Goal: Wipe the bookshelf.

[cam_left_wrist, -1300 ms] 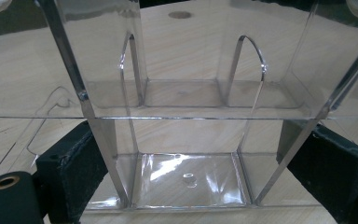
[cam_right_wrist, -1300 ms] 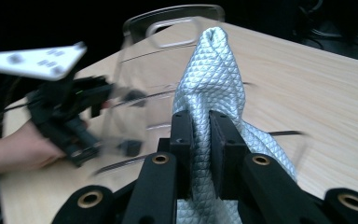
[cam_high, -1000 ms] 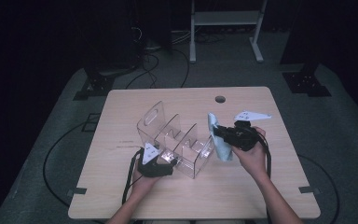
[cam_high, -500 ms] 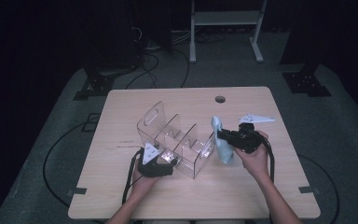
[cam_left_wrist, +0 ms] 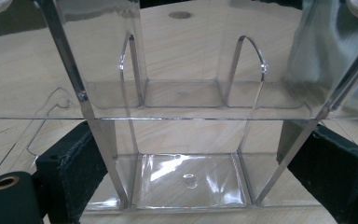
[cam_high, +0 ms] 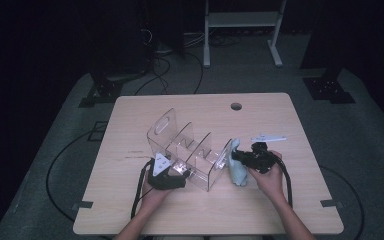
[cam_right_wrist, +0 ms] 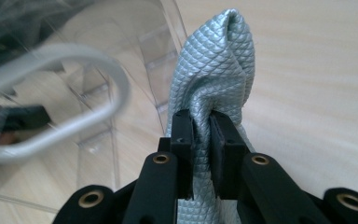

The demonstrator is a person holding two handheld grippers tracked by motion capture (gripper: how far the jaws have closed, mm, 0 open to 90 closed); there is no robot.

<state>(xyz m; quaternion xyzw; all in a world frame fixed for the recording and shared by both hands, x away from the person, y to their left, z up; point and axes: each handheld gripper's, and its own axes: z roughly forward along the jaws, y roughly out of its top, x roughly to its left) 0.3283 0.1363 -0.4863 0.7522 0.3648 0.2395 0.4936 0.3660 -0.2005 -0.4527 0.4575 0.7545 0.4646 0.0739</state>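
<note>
A clear acrylic organizer [cam_high: 190, 149] with several upright dividers stands mid-table. My left gripper [cam_high: 181, 173] holds its near end: in the left gripper view the wide-set jaws [cam_left_wrist: 196, 151] press on both outer walls of the organizer [cam_left_wrist: 186, 100]. My right gripper [cam_high: 238, 158] is shut on a pale silver-blue quilted cloth [cam_high: 238, 170], which hangs folded and reaches the tabletop just right of the organizer. In the right gripper view the black pads [cam_right_wrist: 203, 126] pinch the cloth [cam_right_wrist: 219, 60] in a bunched fold, with the organizer's clear end wall [cam_right_wrist: 135, 70] to its left.
The wooden table [cam_high: 190, 215] has a round cable hole [cam_high: 236, 106] near its far edge. Black cables trail from both grippers toward the near edge. A white frame [cam_high: 240, 20] and floor cables lie beyond the table.
My right gripper has come down with the cloth, from above the organizer's right end to the tabletop beside it. The left gripper and the organizer have stayed put.
</note>
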